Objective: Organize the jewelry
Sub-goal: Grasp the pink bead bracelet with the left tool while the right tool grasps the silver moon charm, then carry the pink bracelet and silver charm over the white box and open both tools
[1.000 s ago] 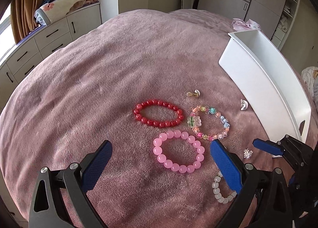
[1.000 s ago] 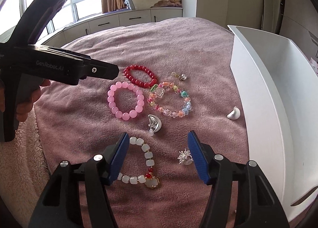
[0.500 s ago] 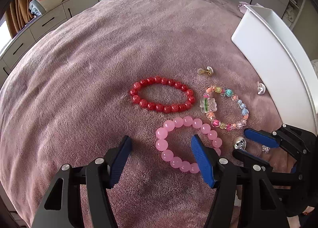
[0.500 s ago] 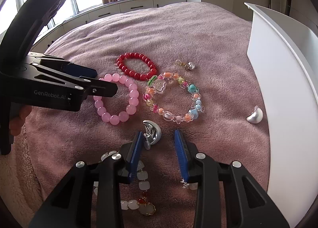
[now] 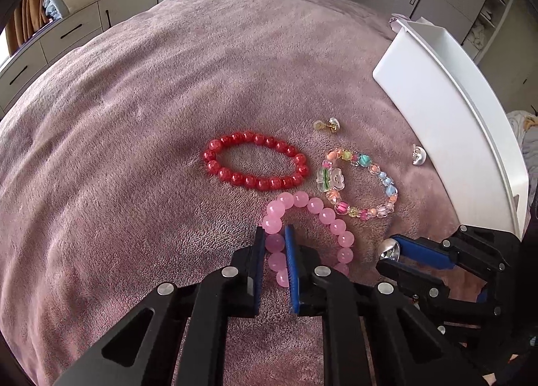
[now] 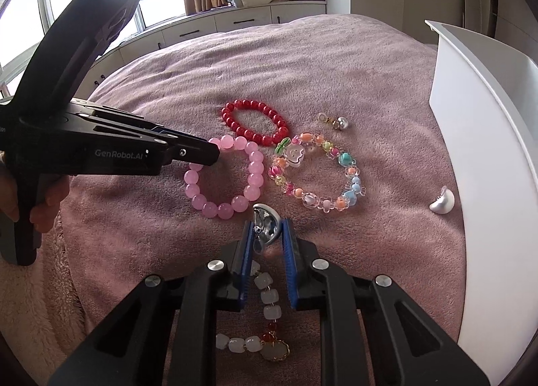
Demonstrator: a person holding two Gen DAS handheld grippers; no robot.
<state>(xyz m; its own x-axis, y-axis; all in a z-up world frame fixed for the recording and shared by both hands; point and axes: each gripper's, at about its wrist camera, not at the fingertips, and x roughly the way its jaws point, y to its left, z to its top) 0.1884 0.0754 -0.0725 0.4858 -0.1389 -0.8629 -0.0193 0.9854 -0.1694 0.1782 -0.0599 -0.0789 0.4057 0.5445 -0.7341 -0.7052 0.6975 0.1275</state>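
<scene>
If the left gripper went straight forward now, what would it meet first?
The left gripper is shut on the pink bracelet. Straight ahead, probably that bracelet's far beads, then the red bracelet; depth is uncertain.

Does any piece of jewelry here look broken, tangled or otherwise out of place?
Nothing looks broken. One oddity: the two silver earrings lie apart, one beside the white box, the other between the right gripper's fingers.

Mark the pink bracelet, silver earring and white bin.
pink bracelet (image 5: 316, 205): left wrist view, far bead.
silver earring (image 6: 267, 223): right wrist view, shiny dome.
white bin (image 6: 484, 123): right wrist view, side wall.
</scene>
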